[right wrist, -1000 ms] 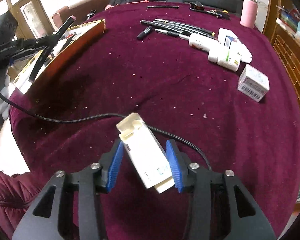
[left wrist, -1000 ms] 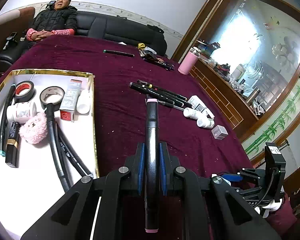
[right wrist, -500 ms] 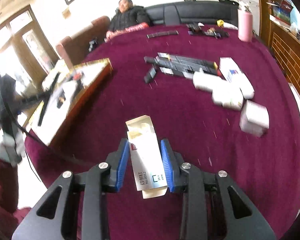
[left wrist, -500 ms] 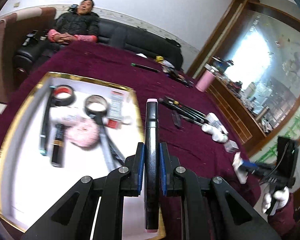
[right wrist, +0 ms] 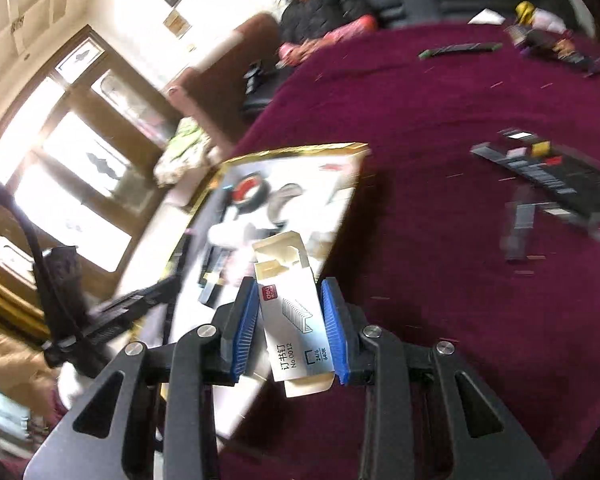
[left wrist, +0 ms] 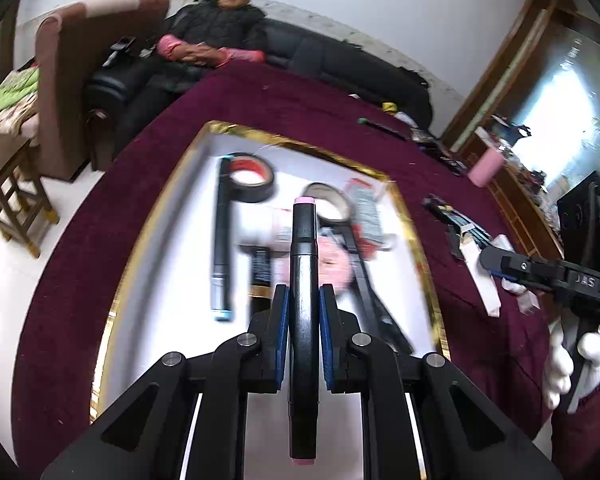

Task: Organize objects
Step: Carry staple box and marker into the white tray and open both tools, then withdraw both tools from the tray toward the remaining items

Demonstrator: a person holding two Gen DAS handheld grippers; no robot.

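Marker (left wrist: 303,312) clamped lengthwise in left gripper (left wrist: 303,330), tray (left wrist: 156,216) directly beneath, 12 o'clock. Staple box (right wrist: 294,316) pinched in right gripper (right wrist: 290,330); tray at 11 o'clock, farther.

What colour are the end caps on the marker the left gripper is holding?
Pink, on a black marker clamped in the left gripper; clearest in the left wrist view.

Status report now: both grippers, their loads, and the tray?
Left gripper shut on black marker. Right gripper shut on staple box. Tray crowded below.
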